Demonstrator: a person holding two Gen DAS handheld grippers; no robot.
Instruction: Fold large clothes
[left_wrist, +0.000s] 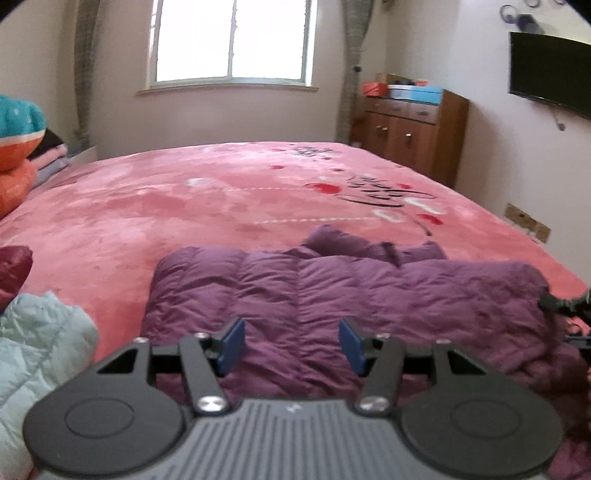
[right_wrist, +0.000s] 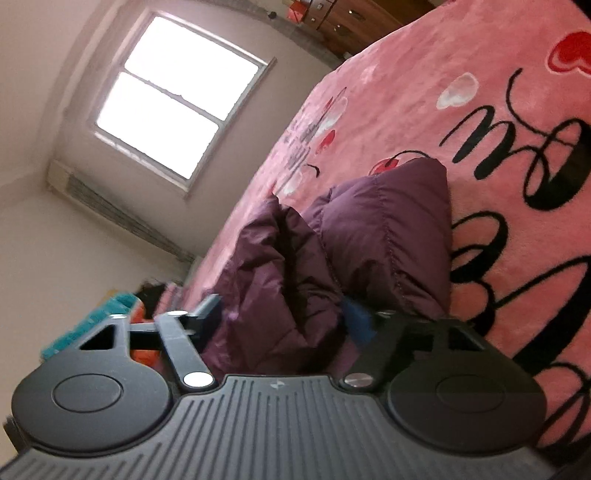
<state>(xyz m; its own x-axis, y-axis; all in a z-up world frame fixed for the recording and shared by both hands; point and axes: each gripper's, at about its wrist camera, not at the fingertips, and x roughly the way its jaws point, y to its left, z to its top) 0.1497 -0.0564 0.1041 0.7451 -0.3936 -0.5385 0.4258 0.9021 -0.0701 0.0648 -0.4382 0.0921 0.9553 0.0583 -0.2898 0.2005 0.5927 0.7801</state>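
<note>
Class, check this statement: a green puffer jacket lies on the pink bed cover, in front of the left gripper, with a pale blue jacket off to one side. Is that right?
Not quite. The puffer jacket is purple, not green, as the left wrist view shows. The rest holds: it lies on the pink bed cover, in front of the left gripper, with a pale blue jacket off to one side.

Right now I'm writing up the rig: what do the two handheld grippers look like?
Both look alike. The left gripper and right gripper each have a grey ribbed body, two round black discs at the sides, black linkage arms with silver screws, and jaws faced with blue pads. No cables, hands or sleeves show.
</note>
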